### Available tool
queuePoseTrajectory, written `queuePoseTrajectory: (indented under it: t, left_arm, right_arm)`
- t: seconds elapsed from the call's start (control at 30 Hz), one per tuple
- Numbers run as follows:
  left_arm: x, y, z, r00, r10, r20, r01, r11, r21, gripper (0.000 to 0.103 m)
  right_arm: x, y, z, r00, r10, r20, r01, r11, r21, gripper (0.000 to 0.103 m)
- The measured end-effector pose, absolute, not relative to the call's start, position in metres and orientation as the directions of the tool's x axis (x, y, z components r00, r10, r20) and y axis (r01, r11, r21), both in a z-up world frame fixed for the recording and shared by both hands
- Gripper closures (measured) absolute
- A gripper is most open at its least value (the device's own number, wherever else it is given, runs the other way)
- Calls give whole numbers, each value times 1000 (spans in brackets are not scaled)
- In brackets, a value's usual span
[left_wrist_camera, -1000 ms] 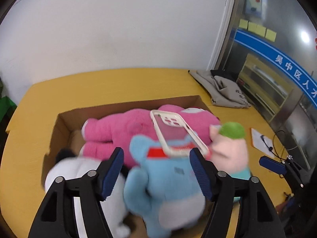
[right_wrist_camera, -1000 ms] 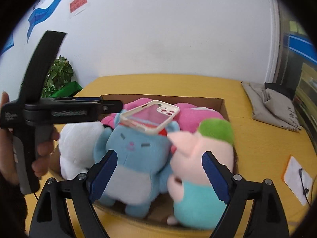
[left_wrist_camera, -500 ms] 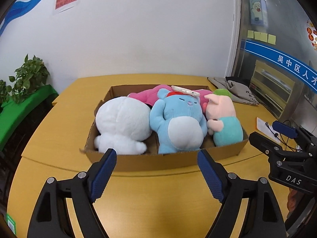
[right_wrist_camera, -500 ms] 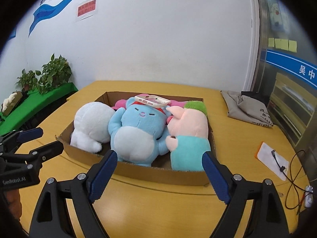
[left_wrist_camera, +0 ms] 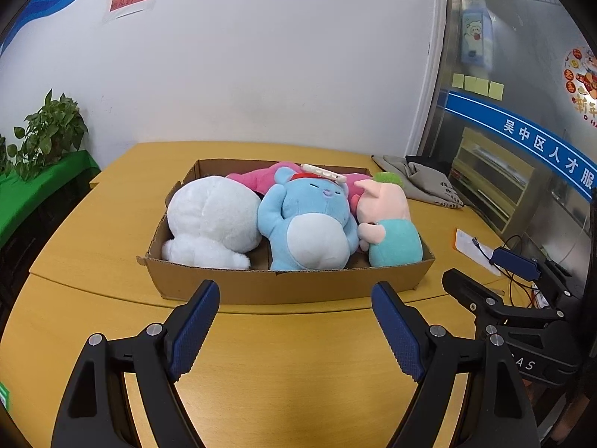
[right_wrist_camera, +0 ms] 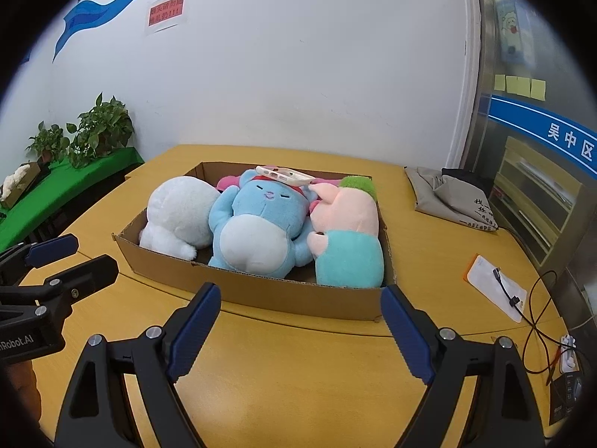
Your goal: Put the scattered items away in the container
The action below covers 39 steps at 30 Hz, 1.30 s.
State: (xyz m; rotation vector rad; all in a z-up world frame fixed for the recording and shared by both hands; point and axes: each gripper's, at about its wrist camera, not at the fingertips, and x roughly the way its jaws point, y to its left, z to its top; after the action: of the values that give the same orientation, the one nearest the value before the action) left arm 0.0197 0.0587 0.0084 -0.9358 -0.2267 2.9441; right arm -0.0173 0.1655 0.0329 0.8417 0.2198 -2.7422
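Left gripper [left_wrist_camera: 294,330] and right gripper [right_wrist_camera: 300,332] gape wide, both empty.

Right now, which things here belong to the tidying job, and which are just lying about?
Job:
cardboard box
white plush
blue plush
pink plush
pig plush
phone case, resting on the blue plush

Lying about:
grey cloth
paper with cable
potted plants

Bright even indoor light, soft shadows on the bench [left_wrist_camera: 112,224], sharp focus, strong fisheye bending, dark vignetted corners
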Motion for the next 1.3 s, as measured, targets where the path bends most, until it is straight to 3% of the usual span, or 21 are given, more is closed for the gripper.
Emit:
queuePoseTrajectory:
  t: [0.87, 1.07, 1.3]
  left_arm:
    - [5, 65, -4, -801, 59, -596, 26, -991, -133, 16]
    - [3, 67, -11, -761, 95, -641, 2, -989, -149, 16]
    - [4, 78, -14, -766, 64, -639, -5, -996, -94, 16]
  right_arm:
    - [-31, 174, 22, -785, -199, -586, 280, -959, -50, 15]
    - [-31, 175, 18, -784, -199, -588, 278, -960, -45, 15]
    - [-31, 175, 14, -785, -190, -589, 267, -963, -45, 15]
